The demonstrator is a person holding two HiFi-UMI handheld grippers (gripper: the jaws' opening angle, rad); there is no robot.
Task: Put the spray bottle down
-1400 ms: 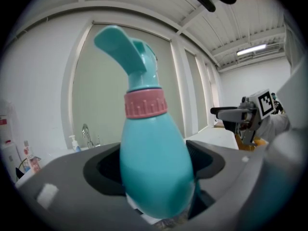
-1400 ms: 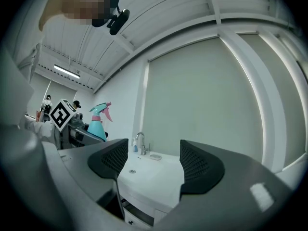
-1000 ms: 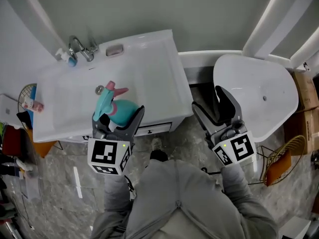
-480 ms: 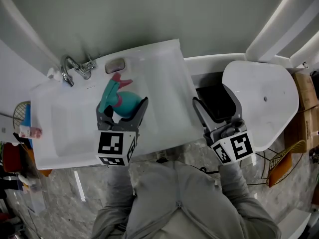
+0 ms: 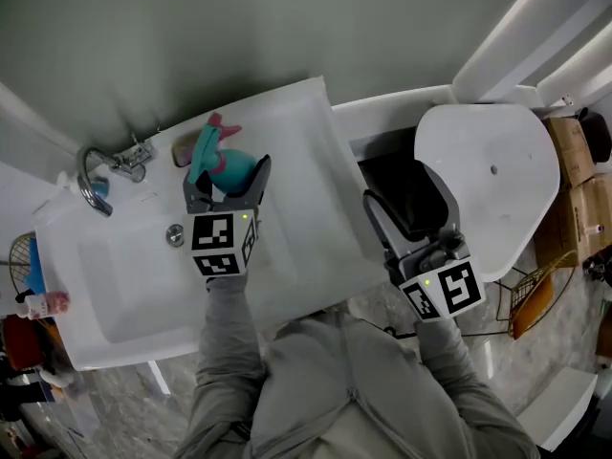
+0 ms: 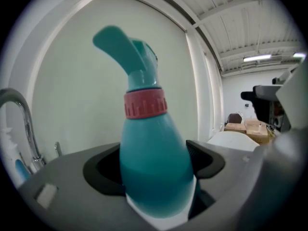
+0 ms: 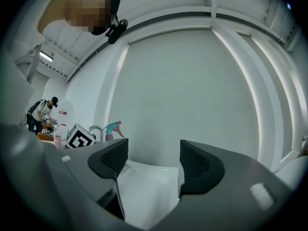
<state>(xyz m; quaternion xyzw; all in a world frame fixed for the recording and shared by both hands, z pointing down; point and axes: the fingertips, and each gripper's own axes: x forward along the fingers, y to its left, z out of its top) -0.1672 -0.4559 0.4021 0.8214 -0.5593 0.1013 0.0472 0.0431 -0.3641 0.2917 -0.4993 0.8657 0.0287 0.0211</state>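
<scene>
Left gripper [image 5: 228,176] is clamping the teal spray bottle [image 6: 153,172] by its belly, holding it upright over the washbasin's back ledge [image 5: 287,113] near the faucet [image 5: 93,178], probably the spot for standing it. Right gripper [image 7: 154,160] is hanging open with nothing between its jaws, and the basin bowl [image 5: 120,280] is showing only its drain [image 5: 174,234].

A white washbasin [image 5: 306,228] stands on the grey marbled floor [image 5: 120,409]; a chrome tap [image 5: 94,182] rises at its back left corner; a round drain [image 5: 175,234] sits in the bowl; cardboard boxes [image 5: 572,204] rest on the floor beyond its right edge.
</scene>
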